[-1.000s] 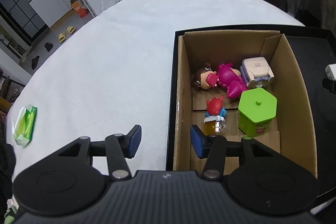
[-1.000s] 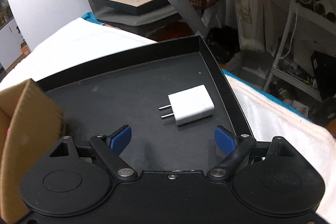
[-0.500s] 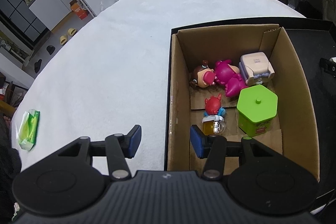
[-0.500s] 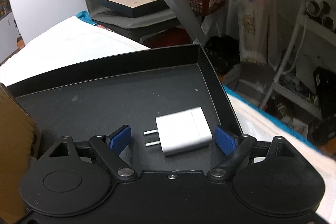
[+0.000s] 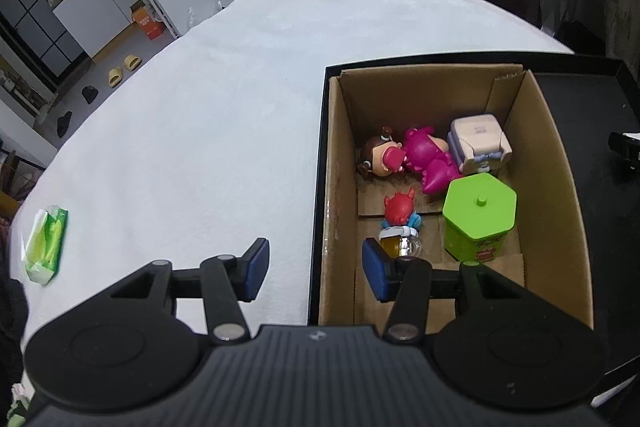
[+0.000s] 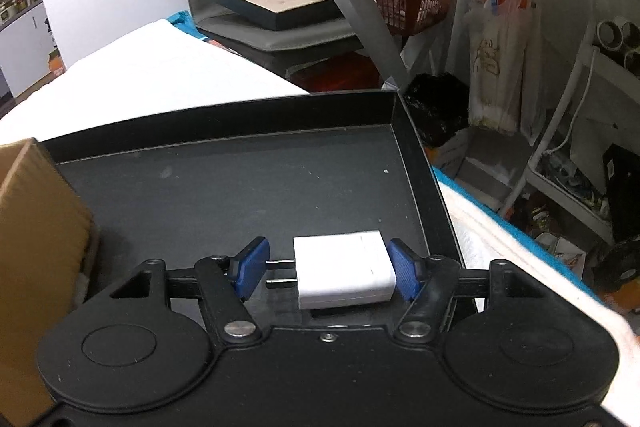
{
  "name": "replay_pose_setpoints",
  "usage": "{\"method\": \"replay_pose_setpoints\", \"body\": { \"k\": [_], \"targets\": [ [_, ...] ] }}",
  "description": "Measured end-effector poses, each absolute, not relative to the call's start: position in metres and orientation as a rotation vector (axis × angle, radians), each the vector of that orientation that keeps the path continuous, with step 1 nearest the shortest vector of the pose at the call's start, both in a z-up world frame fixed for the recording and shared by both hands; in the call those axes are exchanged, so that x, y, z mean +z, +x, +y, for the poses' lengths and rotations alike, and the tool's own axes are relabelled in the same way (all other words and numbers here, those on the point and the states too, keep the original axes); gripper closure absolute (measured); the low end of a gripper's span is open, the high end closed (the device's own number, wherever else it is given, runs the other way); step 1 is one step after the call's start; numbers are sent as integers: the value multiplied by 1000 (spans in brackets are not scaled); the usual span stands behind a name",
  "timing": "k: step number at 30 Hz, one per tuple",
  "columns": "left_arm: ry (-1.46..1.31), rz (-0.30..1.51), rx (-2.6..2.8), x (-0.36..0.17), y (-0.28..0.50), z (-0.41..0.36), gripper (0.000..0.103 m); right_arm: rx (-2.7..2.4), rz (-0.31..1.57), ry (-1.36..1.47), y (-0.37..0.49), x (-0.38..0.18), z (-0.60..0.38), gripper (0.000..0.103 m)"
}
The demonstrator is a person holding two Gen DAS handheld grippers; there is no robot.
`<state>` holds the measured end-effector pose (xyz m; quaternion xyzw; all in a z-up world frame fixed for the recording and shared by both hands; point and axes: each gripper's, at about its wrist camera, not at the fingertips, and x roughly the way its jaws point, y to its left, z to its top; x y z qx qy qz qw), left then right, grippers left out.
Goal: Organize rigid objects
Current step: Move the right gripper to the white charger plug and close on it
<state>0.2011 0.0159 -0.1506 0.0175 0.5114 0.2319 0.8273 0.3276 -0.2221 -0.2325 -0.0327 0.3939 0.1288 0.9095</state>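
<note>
A: Right tongs (image 6: 328, 269) were noted low over the black tray (image 6: 240, 187). The jaws had just been closing, and the white charger (image 6: 342, 269) was seen between them. The right pad was pressed against the charger's body; the left pad was met by the tips of its two prongs. It was recorded as gripped end to end, near the tray's near right corner.

B: Was the charger lifted?

A: That could not be told; a shadow was seen under it.

B: And the left tongs (image 5: 316, 269)?

A: They were recorded as parted with nothing gripped, straddling the near left wall of the cardboard box (image 5: 332, 187). One pad was held over the white-covered surface (image 5: 220, 107), the other inside the box.

B: Box contents?

A: A green hexagonal container (image 5: 480, 215) was noted at the right, a small red-headed figure (image 5: 400, 211) near the left pad, a magenta figure (image 5: 430, 157) and a brown-haired doll (image 5: 378, 157) farther in, a pale boxy toy (image 5: 478, 143) at the far right. A green packet (image 5: 46, 247) was seen lying at the surface's left edge.
</note>
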Motion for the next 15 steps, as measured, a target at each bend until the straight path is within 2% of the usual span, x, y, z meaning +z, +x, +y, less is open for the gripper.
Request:
{"method": "replay_pose_setpoints", "body": {
  "k": [15],
  "targets": [
    [-61, 1039, 418, -143, 185, 29, 53, 303, 767, -69, 293, -176, -207, 40]
  ]
}}
